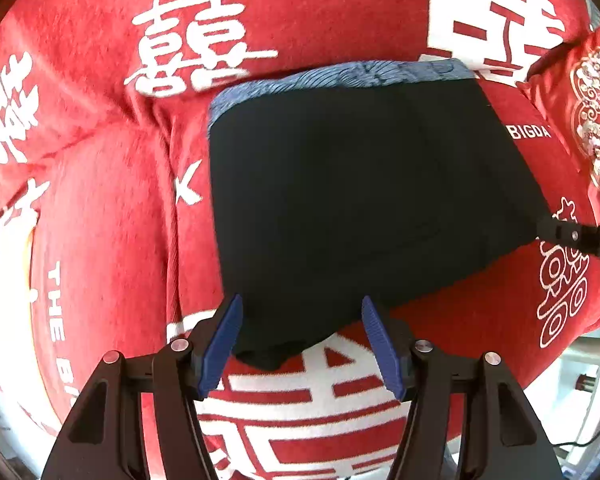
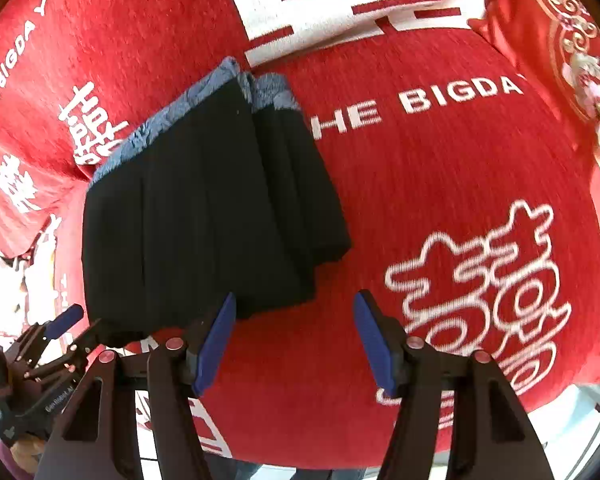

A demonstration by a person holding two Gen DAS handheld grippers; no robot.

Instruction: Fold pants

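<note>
Black pants (image 1: 364, 200) with a blue patterned waistband (image 1: 340, 76) lie folded on a red blanket. My left gripper (image 1: 302, 340) is open, its blue fingers either side of the near bottom corner of the pants. In the right wrist view the pants (image 2: 204, 216) lie folded in layers, waistband (image 2: 148, 136) at the far end. My right gripper (image 2: 296, 340) is open and empty, just right of the near edge of the pants. The left gripper also shows in the right wrist view (image 2: 66, 330). Part of the right gripper shows in the left wrist view (image 1: 580, 236).
The red blanket (image 1: 100, 220) with white characters and "THE BIGDAY" lettering covers the surface. A red embroidered cushion (image 2: 572, 56) lies at the far right. The blanket's near edge (image 2: 500, 408) drops off to a pale floor.
</note>
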